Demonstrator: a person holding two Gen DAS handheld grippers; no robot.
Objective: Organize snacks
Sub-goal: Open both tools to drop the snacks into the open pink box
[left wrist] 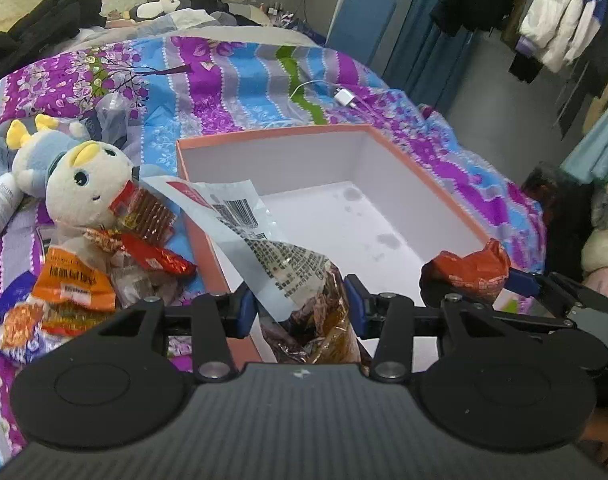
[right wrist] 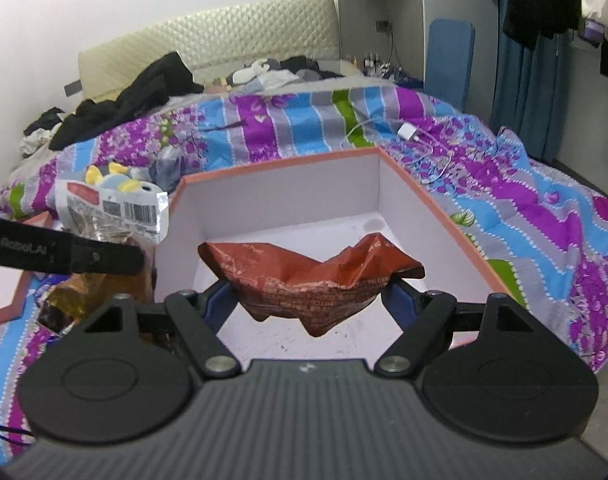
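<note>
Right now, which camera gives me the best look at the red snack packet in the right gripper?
The right wrist view: the red snack packet hangs front and centre, crumpled, clamped in the right gripper above the box. The left wrist view catches only its bunched end at the frame's right.

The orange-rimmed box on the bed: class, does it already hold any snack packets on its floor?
No: the box shows only a bare white floor with some stains, and the red packet hangs above it in the right claw.

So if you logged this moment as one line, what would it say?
left gripper: shut on clear snack bag | right gripper: shut on red snack packet | both over open box | box empty
</note>
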